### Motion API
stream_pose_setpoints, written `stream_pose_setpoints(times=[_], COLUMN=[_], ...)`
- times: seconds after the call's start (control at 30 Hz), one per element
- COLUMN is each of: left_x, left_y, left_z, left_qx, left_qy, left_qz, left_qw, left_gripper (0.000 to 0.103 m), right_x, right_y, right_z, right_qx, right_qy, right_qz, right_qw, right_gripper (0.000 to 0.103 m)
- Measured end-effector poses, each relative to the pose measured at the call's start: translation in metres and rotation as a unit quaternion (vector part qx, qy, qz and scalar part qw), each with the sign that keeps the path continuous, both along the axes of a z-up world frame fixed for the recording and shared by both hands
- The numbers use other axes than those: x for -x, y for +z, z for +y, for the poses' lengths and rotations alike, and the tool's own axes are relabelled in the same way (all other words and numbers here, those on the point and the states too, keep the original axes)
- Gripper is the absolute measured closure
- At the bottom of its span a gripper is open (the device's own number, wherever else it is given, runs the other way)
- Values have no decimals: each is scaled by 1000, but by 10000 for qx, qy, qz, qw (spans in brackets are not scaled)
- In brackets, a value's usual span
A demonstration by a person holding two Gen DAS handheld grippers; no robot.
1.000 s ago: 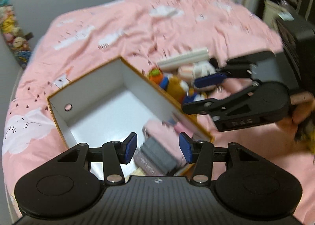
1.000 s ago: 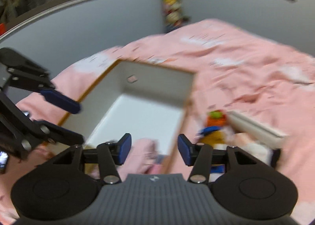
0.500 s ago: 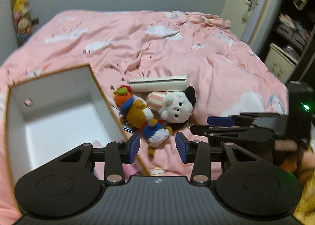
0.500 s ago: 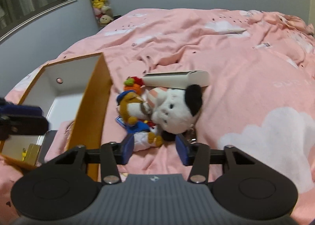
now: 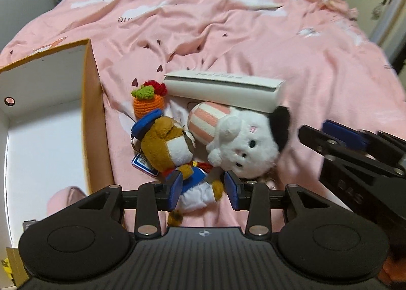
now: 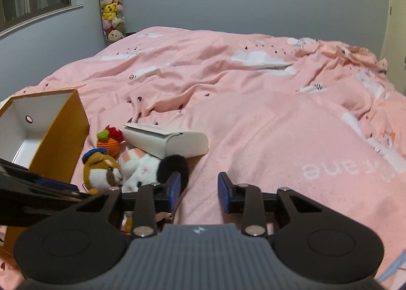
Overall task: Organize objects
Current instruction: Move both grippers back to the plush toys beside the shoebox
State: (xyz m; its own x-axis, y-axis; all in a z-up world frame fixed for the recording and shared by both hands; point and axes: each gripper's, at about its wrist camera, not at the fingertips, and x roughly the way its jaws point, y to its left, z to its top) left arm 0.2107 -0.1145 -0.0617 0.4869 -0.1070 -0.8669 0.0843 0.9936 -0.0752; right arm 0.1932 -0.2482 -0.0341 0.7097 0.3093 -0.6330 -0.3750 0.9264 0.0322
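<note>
The left gripper (image 5: pixel 203 188) jaws are closing around the brown plush (image 5: pixel 172 148); the right gripper (image 6: pixel 199 192) jaws, at three o'clock, are closing empty.

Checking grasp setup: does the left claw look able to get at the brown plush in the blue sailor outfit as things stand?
Probably yes. The left claw is closing with the brown sailor plush lying uncovered, its lower body between the fingers; the white plush beside it leans close but doesn't block it.

A brown plush in a blue cap (image 5: pixel 167 145) is lying beside the open orange box (image 5: pixel 94 117) on the pink bed, leaning against a white plush with a black ear (image 5: pixel 243 143); a crocheted orange pot (image 5: pixel 148 101) and a white case (image 5: pixel 223 87) are sitting just behind.
</note>
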Motion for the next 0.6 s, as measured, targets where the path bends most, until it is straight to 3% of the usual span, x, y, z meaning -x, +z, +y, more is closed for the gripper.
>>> stream_pose_setpoints(times=[0.13,0.2,0.37,0.6], left_x=[-6,-10,-18,-15], left_y=[-17,-26,-48,-50], left_z=[-11,-10,0,7], left_qx=[-521,-598,-416,-284], left_qy=[256,400,672,540], left_qz=[-74,42,175,81], left_qw=[9983,9974,9967,9981], left_gripper=[57,55,50,60], right_x=[-10,-12,-15,-12], right_y=[-10,-12,-16,-18], right_z=[-7,-9,-9,-3], right_qx=[-184,-327,-397,-235], right_qy=[-29,-36,-24,11], right_qz=[170,225,294,216], right_qw=[9997,9992,9988,9995], right_gripper=[70,70,69,69])
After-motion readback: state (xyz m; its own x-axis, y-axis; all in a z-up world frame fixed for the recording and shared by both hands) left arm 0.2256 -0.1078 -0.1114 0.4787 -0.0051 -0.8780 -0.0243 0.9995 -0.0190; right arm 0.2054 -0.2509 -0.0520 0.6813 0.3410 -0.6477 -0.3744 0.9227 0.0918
